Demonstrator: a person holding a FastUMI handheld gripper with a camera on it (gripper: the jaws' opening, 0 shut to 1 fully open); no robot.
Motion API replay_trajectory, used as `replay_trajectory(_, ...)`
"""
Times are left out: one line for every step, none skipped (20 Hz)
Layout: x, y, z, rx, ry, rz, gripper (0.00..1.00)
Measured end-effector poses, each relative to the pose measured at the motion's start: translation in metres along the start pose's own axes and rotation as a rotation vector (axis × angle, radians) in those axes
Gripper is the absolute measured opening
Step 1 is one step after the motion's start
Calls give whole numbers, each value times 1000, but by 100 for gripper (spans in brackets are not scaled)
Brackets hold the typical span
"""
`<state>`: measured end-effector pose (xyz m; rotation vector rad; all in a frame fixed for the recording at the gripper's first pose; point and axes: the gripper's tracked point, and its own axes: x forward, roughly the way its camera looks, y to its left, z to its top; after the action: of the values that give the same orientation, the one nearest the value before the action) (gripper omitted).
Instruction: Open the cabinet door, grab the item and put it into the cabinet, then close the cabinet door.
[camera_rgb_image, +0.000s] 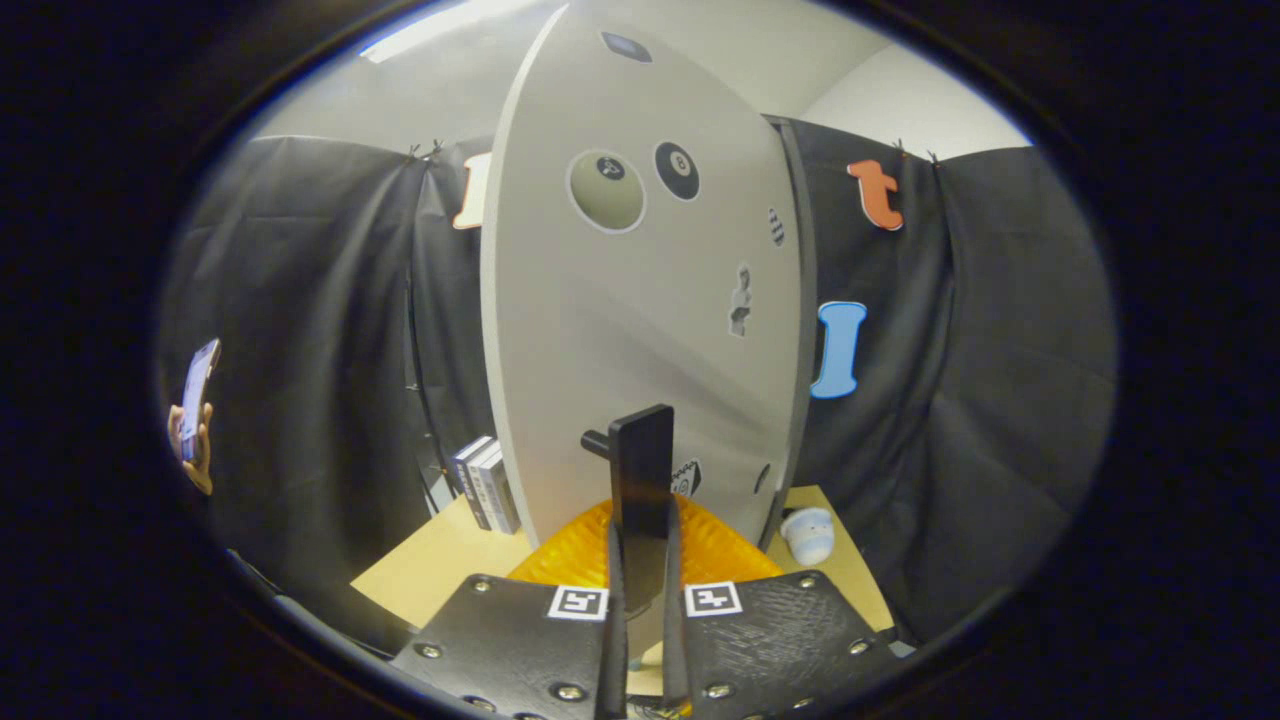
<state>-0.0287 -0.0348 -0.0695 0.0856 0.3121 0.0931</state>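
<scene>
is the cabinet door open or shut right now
Open. The door stands swung out edge-on, booth cloth showing on both sides of it. The tongs are shut on its black handle.

You see cabinet door (640, 300) pale grey, dotted with stickers: round olive-green one (606, 190), black billiard-ball one (677, 170) with white spot. Door handle (640, 470) black, your tool (645, 590) closed on it. Tool carries two black-and-white square markers (577, 602). Orange item (570, 555) with ribbed pattern sits under door. Worktop (430, 570) light tan. Books (487, 482) dark and white, striped spines. Small object (808, 535) white with pale blue. Booth cloth (320, 330) black.
</scene>
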Motion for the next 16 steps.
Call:
replay_trajectory(-2, -4, 0, 8, -2, -16, 14)
replay_trajectory(-3, -9, -1, 20, -2, -32, 14)
replay_trajectory(-5, -13, -1, 33, -2, -49, 14)
replay_trajectory(-7, -17, -2, 50, -1, -68, 13)
replay_trajectory(-9, -22, -2, 60, 0, -89, 13)
replay_trajectory(-11, -27, -2, 65, 1, -111, 13)
replay_trajectory(-13, -32, -3, 60, 0, -131, 13)
replay_trajectory(-7, -40, -4, 56, 3, -153, 13)
replay_trajectory(-14, -43, -2, 46, -1, -174, 5)
replay_trajectory(-13, -49, -5, 20, 2, -195, 5)
replay_trajectory(-14, -56, -7, 3, 10, -218, 5)
replay_trajectory(-18, -63, -9, -7, 15, -241, 5)
replay_trajectory(-20, -70, -10, 0, 22, -261, 5)
replay_trajectory(-23, -76, -9, 17, 24, -281, 4)
replay_trajectory(-28, -79, -10, 30, 22, -296, 1)
replay_trajectory(-28, -79, -11, 39, 17, -303, 1)
